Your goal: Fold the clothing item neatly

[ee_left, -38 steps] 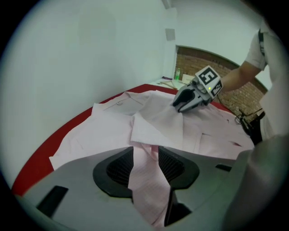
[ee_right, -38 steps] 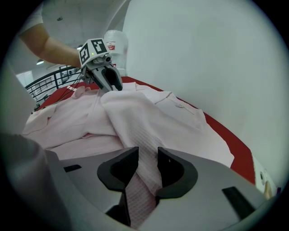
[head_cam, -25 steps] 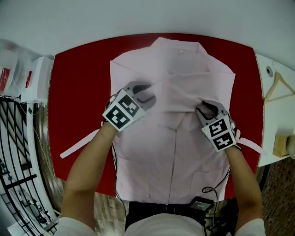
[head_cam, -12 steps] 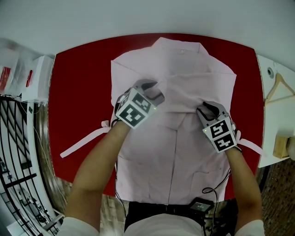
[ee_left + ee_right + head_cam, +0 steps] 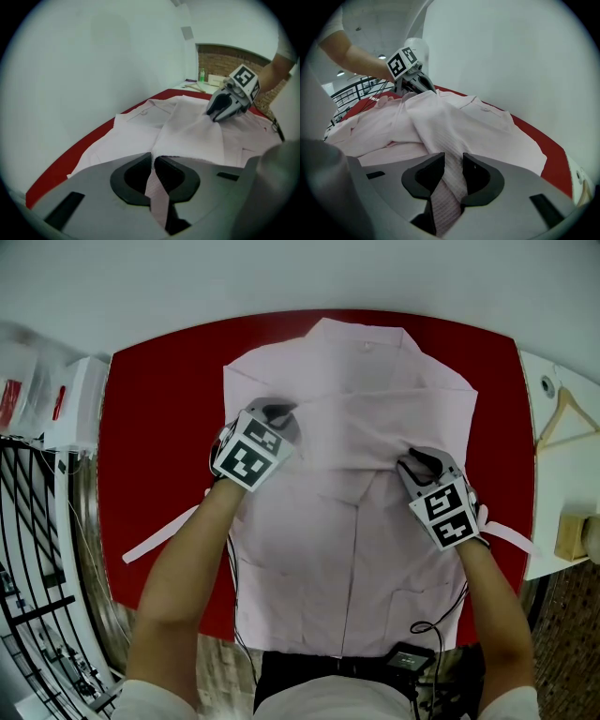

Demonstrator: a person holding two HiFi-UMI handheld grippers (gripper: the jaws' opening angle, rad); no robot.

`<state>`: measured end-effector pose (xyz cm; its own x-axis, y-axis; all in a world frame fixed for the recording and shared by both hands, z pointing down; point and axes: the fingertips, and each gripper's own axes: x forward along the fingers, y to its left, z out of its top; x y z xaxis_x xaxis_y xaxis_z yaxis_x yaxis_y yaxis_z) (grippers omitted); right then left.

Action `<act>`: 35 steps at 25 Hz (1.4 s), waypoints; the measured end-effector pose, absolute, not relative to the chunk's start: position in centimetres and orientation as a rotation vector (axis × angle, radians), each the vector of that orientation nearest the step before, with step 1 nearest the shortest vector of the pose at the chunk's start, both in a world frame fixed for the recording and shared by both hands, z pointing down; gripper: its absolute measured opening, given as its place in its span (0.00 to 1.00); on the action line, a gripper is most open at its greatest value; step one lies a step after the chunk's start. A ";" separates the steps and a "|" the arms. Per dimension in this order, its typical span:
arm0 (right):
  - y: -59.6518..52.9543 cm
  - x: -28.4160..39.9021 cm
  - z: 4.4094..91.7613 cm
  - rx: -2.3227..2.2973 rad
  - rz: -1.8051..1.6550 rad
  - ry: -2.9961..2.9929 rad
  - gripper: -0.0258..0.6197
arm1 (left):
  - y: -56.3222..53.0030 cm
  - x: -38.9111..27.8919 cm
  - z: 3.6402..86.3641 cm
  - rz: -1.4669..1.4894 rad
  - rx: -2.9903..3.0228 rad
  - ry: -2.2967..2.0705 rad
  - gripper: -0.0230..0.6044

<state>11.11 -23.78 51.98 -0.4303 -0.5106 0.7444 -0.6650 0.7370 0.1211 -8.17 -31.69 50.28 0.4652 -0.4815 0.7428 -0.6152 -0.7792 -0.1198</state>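
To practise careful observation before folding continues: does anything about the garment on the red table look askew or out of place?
Yes. The pink shirt overhangs the red table at the near edge, and a loose tie strip trails sideways from its left side.

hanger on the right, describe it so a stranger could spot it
Find the red table with the pink garment spread across it. Just off its right edge is a white side surface, and the hanger lies on that, toward the far end. It is a thin pale wooden triangle, unlike the chunky tan block nearer the person.
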 end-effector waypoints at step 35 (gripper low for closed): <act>-29.0 21.9 52.1 1.134 0.316 -1.927 0.10 | -21.3 -5.5 52.5 1.308 2.574 -0.590 0.11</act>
